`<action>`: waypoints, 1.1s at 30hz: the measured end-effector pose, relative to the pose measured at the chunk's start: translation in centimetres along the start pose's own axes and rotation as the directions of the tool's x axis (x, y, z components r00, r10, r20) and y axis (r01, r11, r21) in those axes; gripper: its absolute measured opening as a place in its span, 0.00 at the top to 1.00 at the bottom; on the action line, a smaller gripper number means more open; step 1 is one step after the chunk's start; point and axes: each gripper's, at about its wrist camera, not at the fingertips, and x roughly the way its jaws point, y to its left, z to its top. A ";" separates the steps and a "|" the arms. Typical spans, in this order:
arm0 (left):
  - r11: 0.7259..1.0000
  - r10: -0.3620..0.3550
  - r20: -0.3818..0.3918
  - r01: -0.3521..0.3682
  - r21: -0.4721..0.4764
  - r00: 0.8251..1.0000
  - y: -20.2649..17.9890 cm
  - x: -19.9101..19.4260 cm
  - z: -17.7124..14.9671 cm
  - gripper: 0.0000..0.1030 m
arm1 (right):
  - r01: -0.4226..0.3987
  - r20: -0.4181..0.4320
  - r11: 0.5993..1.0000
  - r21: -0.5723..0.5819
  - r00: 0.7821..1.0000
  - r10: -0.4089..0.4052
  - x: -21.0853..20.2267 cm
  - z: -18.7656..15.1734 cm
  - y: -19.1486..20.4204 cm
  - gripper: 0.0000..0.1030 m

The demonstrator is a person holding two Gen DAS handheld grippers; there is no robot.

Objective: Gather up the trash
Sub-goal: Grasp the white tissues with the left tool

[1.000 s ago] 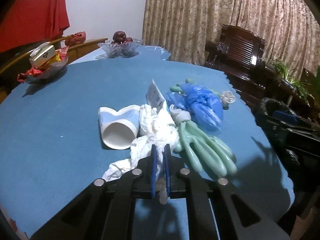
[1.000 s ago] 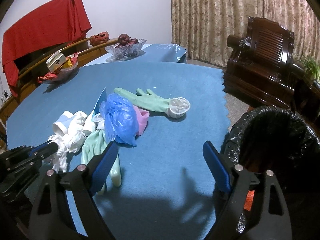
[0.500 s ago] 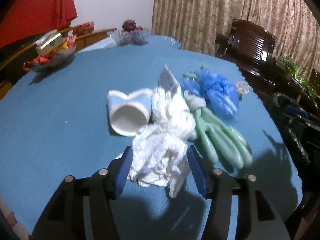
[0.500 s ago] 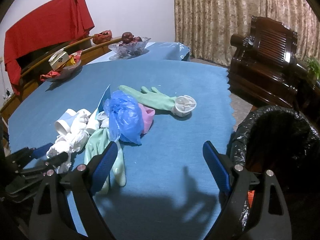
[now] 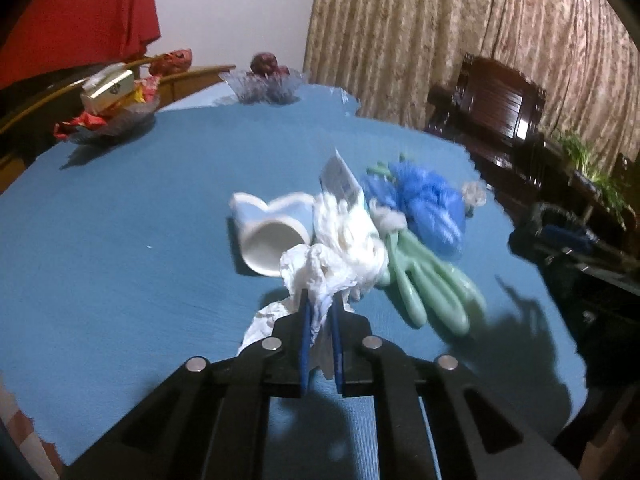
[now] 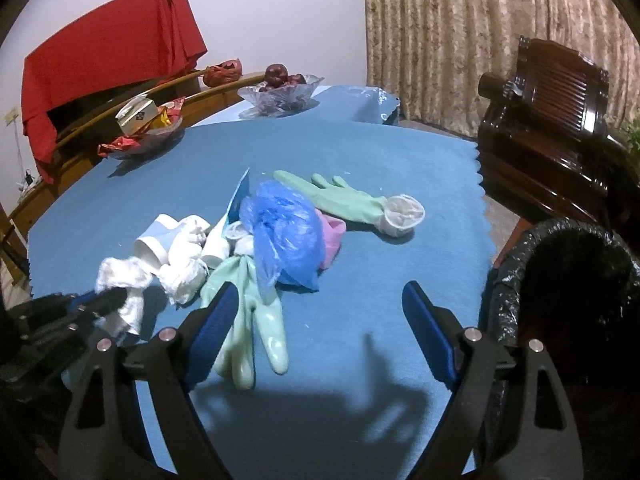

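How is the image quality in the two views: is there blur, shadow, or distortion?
Left wrist view: motion blur smears the paper cup, the blue plastic bag and the green glove; the left gripper, shut on white crumpled tissue, stays sharp. Right wrist view: sharper, with dark gripper shadows on the blue tablecloth below the open right gripper. Both views bend at the fisheye edges.

My left gripper is matte black plastic, angular arms spreading out like struts with triangular cut-outs, and four round silver screw heads sit across the linkage. The fingers carry thin royal-blue pads on their inner faces. My right gripper is the same build: black branching frame, a silver screw at each joint, broad blue pads lining the fingers. No cables, no markings, no skin visible.
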 end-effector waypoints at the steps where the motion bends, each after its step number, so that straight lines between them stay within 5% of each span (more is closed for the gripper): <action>1: 1.000 0.001 0.014 -0.001 -0.006 1.000 0.2 -0.6 0.2 0.91 | 0.000 0.004 1.000 0.000 1.000 0.000 -0.1 0.1 0.1 0.21; 7: 1.000 0.009 0.070 -0.008 -0.014 0.997 0.3 -2.0 1.7 0.91 | 0.000 0.017 1.000 0.006 1.000 0.000 0.4 1.1 0.1 0.23; 22: 0.999 -0.008 0.103 0.012 -0.037 0.995 -0.5 1.1 4.3 0.91 | -0.022 -0.012 1.000 -0.004 1.000 0.022 5.2 3.4 1.2 0.28; 30: 0.999 0.003 0.099 0.000 -0.036 0.995 -0.2 1.5 4.6 0.91 | -0.097 -0.083 0.995 0.020 0.992 0.098 7.2 2.9 1.5 0.92; 33: 1.000 0.004 0.099 -0.001 -0.030 0.995 -0.3 1.4 4.7 0.91 | -0.113 -0.066 0.993 0.030 0.991 0.114 6.2 3.0 1.1 0.97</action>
